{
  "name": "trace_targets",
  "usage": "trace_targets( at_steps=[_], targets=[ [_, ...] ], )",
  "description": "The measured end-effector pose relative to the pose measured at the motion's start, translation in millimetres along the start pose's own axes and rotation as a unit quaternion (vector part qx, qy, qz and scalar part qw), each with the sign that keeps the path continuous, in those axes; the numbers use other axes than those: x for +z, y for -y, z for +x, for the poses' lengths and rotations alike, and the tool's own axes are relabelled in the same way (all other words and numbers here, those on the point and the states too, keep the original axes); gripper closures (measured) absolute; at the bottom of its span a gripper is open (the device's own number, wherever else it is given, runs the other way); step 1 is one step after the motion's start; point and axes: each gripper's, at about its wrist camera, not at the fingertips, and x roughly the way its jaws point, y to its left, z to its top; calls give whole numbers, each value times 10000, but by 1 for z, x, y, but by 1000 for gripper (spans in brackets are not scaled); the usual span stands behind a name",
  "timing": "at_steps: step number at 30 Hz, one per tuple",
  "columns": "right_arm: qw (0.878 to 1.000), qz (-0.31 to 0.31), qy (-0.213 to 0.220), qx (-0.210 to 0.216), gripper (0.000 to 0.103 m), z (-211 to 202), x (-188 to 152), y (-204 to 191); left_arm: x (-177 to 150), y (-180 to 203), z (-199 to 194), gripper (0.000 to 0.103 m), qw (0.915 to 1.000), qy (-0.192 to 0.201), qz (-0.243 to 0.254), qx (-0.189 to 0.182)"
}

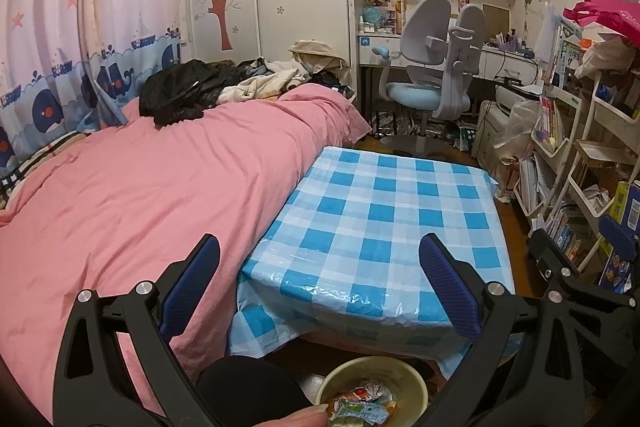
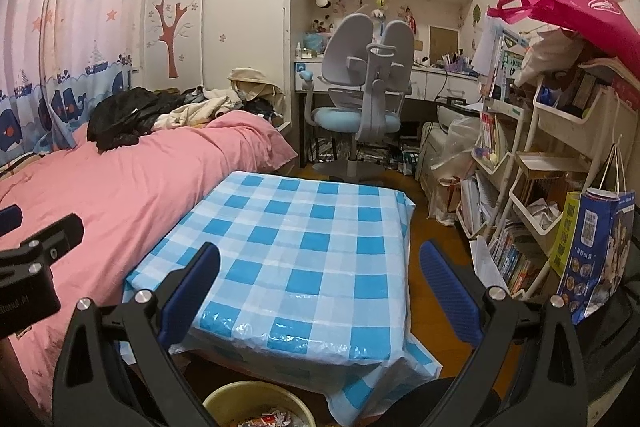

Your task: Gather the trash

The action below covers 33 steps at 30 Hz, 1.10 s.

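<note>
Two tongs, left (image 1: 319,283) & right (image 2: 320,291), both agape; one bin (image 1: 374,383) w/ wrappers.

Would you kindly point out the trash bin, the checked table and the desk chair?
Round pale-yellow trash bin (image 1: 416,385): left wrist view, right rim.
Blue-and-white checked plastic-covered table (image 2: 304,247): right wrist view, top centre.
Grey-and-blue desk chair (image 2: 354,47): right wrist view, left backrest pad.

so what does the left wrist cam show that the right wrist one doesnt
Only the left wrist view shows a fingertip at the bottom edge and more of the wrappers in the bin. Only the right wrist view shows the blue paper bag hanging off the shelf rack. Both show the yellow bin, checked table, pink bed and both grippers, left and right, open and empty.
</note>
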Motion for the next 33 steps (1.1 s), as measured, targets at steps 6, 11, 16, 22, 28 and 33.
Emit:
trace_targets(
  at_steps=[6, 11, 16, 22, 28, 33],
  targets=[
    [10000, 40, -74, 24, 7, 0, 1, 2, -2, 3, -1, 7, 10000, -18, 19, 24],
    [9999, 96, -94, 47, 7, -1, 2, 5, -2, 4, -1, 7, 10000, 7, 10, 21],
    [9999, 109, -104, 39, 7, -2, 2, 7, -2, 6, -1, 7, 10000, 0, 41, 18],
    [9999, 114, -121, 32, 7, -2, 2, 8, 0, 9, -3, 7, 10000, -26, 80, -7],
    [9998, 127, -141, 21, 7, -3, 0, 9, 0, 10, -4, 7, 10000, -25, 85, -11],
    [9998, 123, -156, 21, 7, -2, 0, 9, 0, 11, -4, 7, 9999, -30, 102, -18]
  ],
)
